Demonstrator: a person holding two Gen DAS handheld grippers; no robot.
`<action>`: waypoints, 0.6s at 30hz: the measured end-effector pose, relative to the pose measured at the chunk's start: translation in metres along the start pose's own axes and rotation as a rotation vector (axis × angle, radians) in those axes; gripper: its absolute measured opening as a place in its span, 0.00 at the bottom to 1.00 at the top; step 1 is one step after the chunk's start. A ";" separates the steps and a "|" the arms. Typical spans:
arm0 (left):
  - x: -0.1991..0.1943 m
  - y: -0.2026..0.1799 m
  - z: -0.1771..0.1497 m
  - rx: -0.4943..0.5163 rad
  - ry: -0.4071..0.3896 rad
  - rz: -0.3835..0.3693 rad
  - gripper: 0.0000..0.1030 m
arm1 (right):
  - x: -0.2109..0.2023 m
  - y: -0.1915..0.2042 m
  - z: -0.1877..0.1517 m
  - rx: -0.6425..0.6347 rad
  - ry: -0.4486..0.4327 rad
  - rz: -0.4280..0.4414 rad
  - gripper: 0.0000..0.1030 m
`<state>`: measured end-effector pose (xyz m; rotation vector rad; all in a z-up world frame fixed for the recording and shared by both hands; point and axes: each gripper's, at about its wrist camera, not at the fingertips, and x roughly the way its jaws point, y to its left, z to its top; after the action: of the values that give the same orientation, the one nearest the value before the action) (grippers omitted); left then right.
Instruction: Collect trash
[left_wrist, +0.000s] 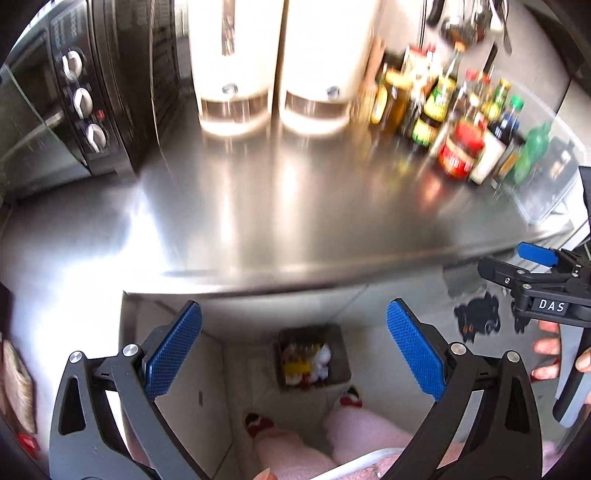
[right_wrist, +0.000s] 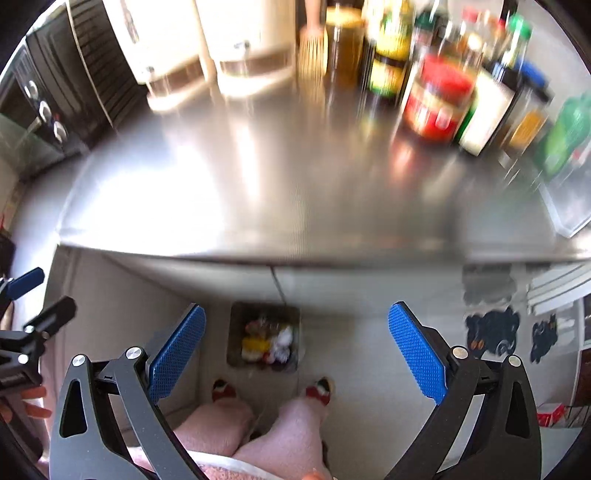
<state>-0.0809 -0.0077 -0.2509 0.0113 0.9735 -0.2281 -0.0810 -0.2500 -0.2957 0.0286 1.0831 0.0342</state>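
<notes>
A small dark trash bin (left_wrist: 313, 356) stands on the floor below the steel counter (left_wrist: 280, 221), holding yellow, white and red scraps. It also shows in the right wrist view (right_wrist: 264, 336). My left gripper (left_wrist: 293, 347) is open and empty, held high above the bin in front of the counter edge. My right gripper (right_wrist: 296, 350) is open and empty, also above the bin. The right gripper shows at the right edge of the left wrist view (left_wrist: 517, 264). The left gripper shows at the left edge of the right wrist view (right_wrist: 40, 295). The bare counter top shows no trash.
A black toaster oven (left_wrist: 85, 103) stands at the counter's left. Two cream canisters (left_wrist: 273, 66) stand at the back. Several sauce bottles and jars (left_wrist: 461, 110) crowd the back right beside a clear plastic box (left_wrist: 554, 177). The person's legs and slippers (right_wrist: 273, 410) are below.
</notes>
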 end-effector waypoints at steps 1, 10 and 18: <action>-0.012 0.001 0.009 -0.004 -0.023 -0.011 0.92 | -0.012 0.000 0.007 -0.001 -0.023 -0.005 0.97; -0.092 -0.007 0.081 0.049 -0.198 0.038 0.92 | -0.110 -0.002 0.073 0.031 -0.263 -0.046 0.97; -0.133 -0.011 0.115 0.055 -0.317 0.076 0.92 | -0.156 0.005 0.108 0.031 -0.368 -0.088 0.97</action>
<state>-0.0611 -0.0068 -0.0756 0.0609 0.6493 -0.1806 -0.0589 -0.2519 -0.1069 0.0144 0.7161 -0.0656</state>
